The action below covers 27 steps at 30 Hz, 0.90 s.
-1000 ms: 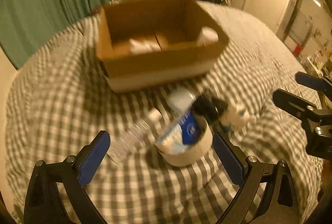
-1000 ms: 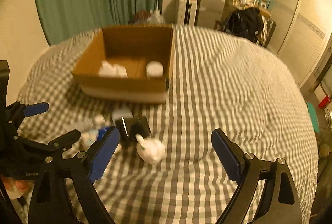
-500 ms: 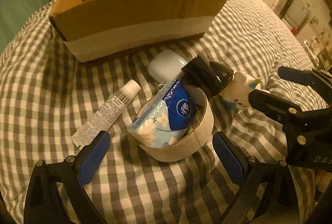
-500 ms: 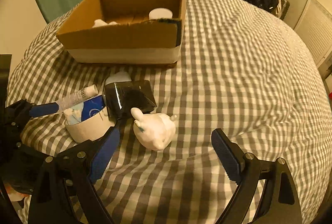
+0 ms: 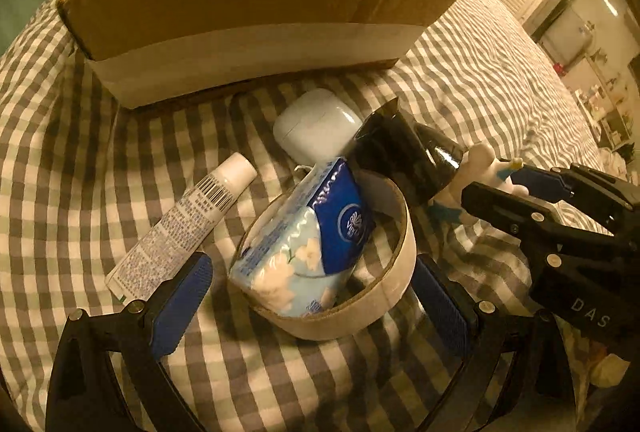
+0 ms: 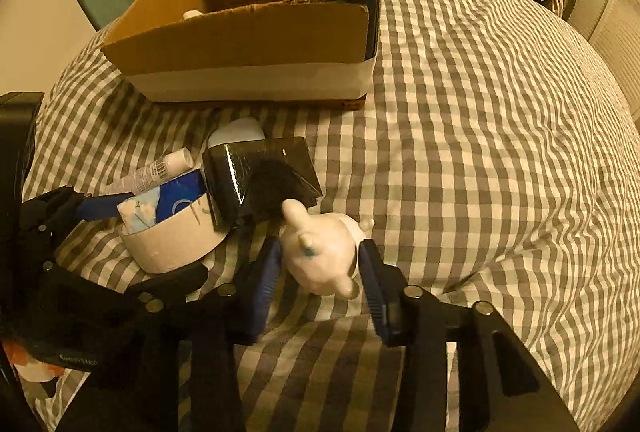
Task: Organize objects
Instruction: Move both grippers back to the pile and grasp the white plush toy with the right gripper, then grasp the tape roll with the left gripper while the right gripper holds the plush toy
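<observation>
Right wrist view shows your right gripper (image 6: 320,268) closed around the white figurine (image 6: 324,252) on the checked bedspread (image 6: 480,151). Your left gripper (image 5: 312,296) straddles the tape roll (image 5: 360,316) holding the tissue pack (image 5: 308,244), fingers spread wide, near the cardboard box (image 5: 240,11).

dim amber light, brightest at the upper right; heavy fisheye bending, black vignette corners, soft shadows below.
</observation>
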### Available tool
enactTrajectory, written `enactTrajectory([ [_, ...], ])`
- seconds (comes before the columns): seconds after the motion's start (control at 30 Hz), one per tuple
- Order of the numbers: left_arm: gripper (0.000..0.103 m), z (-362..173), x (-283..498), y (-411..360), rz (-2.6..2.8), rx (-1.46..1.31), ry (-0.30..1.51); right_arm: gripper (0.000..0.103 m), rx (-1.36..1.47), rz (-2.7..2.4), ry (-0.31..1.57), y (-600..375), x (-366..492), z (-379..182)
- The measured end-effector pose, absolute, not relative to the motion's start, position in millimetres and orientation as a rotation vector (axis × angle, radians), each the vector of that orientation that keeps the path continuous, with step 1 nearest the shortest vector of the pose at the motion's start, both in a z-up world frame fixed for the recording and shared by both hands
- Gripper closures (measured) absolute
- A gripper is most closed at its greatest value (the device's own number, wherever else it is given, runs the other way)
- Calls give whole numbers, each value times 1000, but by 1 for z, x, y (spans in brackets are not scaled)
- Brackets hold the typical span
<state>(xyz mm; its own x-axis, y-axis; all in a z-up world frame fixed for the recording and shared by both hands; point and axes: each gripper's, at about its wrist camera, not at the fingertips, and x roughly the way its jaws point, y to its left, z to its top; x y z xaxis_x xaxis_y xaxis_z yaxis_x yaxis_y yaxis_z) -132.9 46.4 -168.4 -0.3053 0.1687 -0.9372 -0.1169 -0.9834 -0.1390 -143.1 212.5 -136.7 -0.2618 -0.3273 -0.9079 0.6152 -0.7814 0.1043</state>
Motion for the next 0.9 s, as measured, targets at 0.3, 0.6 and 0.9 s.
enactTrajectory([
  [0.3, 15, -177, -142, 46, 2326, -1709, -150, 64, 1383, -2150, 315, 222, -144, -132],
  [0.6, 15, -152, -123, 46, 2428, -1594, -84, 64, 1360, -2217, 313, 230, -135, -123],
  [0.9, 15, -116, -104, 43, 2536, -1467, 7, 64, 1300, -2260, 285, 237, -121, -96],
])
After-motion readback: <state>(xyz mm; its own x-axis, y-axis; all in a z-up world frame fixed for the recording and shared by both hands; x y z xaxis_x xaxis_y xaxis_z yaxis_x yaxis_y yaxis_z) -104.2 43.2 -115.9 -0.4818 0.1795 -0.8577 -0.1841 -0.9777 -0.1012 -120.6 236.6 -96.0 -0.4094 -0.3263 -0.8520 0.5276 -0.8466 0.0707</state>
